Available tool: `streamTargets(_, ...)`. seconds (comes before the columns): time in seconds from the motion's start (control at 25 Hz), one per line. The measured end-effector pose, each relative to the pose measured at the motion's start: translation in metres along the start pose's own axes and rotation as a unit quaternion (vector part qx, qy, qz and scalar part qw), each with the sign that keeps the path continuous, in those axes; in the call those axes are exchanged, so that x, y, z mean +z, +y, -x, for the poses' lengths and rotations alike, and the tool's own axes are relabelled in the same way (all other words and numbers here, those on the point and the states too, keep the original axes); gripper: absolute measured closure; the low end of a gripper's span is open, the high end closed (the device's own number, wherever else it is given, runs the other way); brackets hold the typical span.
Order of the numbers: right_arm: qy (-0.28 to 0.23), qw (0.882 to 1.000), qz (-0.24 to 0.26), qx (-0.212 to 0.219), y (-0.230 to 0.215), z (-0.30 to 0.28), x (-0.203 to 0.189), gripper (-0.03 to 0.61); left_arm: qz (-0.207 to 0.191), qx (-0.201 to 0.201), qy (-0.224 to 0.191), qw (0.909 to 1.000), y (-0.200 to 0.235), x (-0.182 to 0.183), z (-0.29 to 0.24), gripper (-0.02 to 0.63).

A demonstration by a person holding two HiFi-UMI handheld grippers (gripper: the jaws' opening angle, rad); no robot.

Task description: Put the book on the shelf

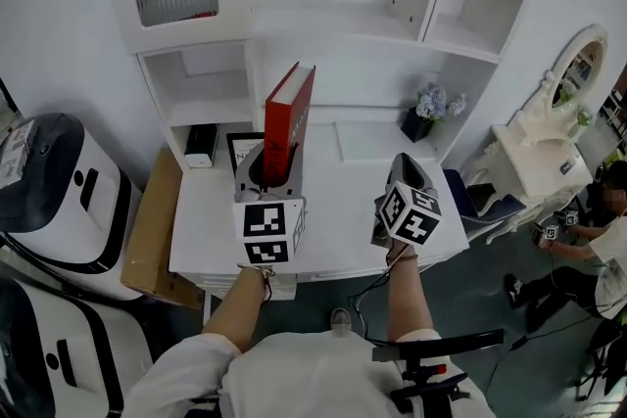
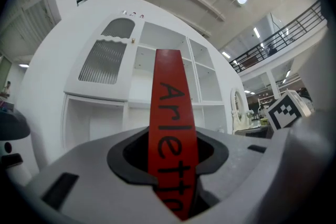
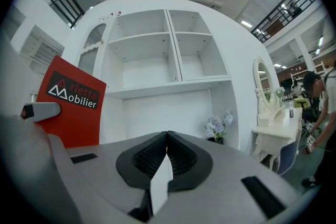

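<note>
A red book [image 1: 290, 117] stands upright over the white desk [image 1: 343, 201], its spine toward me. My left gripper [image 1: 269, 166] is shut on its lower end. The left gripper view shows the red spine [image 2: 170, 128] with black lettering clamped between the dark pads of the left gripper [image 2: 170, 165]. My right gripper [image 1: 409, 173] hovers over the desk's right front, shut, with nothing in it. In the right gripper view the right gripper [image 3: 167, 136] has its tips touching, and the book's red cover [image 3: 71, 105] is at the left. The white shelf unit [image 1: 343, 15] rises behind the desk with bare compartments.
A pot of pale flowers [image 1: 431, 113] sits at the desk's back right. A black-framed picture [image 1: 243, 147] and a small box [image 1: 201, 144] are at the back left. A white vanity [image 1: 549, 132] and a person [image 1: 598, 240] are to the right; white machines [image 1: 59, 191] stand left.
</note>
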State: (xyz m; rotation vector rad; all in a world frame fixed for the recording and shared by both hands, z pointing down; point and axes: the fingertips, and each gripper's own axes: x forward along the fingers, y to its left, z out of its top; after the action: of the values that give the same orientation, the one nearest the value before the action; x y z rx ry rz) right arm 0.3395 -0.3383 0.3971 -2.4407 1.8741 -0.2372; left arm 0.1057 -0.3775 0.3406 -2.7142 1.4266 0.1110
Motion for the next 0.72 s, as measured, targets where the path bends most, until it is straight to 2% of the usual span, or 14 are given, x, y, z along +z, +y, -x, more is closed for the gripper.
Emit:
streamTargets(0.2,-0.010,0.999,0.021,0.036,-0.002,-0.040,0.020,0.557,-0.010,0.034,0.002,0.9994,-0.005,0.000,-0.022,0.446)
streamTargets(0.48,0.004,0.995,0.032,0.092,0.002,-0.090,0.024,0.557,-0.013,0.079,0.002,0.9968,-0.009,0.003,-0.044,0.446)
streamTargets(0.72,0.000,0.992,0.043,0.119,0.019,-0.109,0.030,0.557,-0.012,0.098,-0.002,0.9951,-0.004,0.008,-0.043,0.446)
